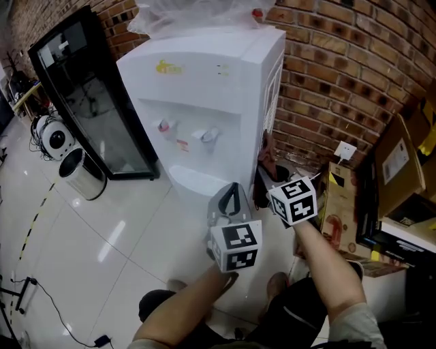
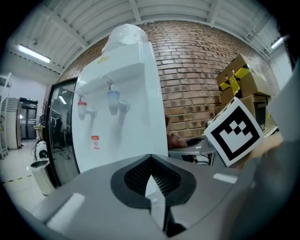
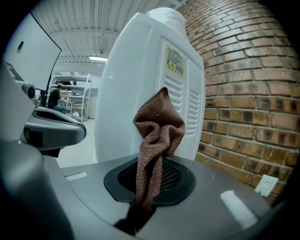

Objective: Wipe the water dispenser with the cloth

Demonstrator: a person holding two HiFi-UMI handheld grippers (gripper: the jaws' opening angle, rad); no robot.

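Note:
The white water dispenser point(image 1: 204, 88) stands against the brick wall, with a red and a blue tap on its front. In the left gripper view, the dispenser point(image 2: 117, 136) shows that front with the taps. My right gripper point(image 1: 262, 184) is at the dispenser's right side and is shut on a brown cloth point(image 1: 268, 151). In the right gripper view the cloth point(image 3: 157, 131) stands up bunched out of the gripper point(image 3: 149, 180), close to the vented side panel point(image 3: 180, 93). My left gripper point(image 1: 231, 199) hangs low before the dispenser's front, apart from it. Its jaws point(image 2: 151, 176) are shut and hold nothing.
A crumpled plastic bag point(image 1: 197, 13) lies on top of the dispenser. A black glass-door cabinet point(image 1: 88, 88) and a steel bin point(image 1: 82, 174) stand to the left. Cardboard boxes point(image 1: 398, 163) are stacked on the right, below a wall socket point(image 1: 346, 150) on the brick wall point(image 1: 340, 68).

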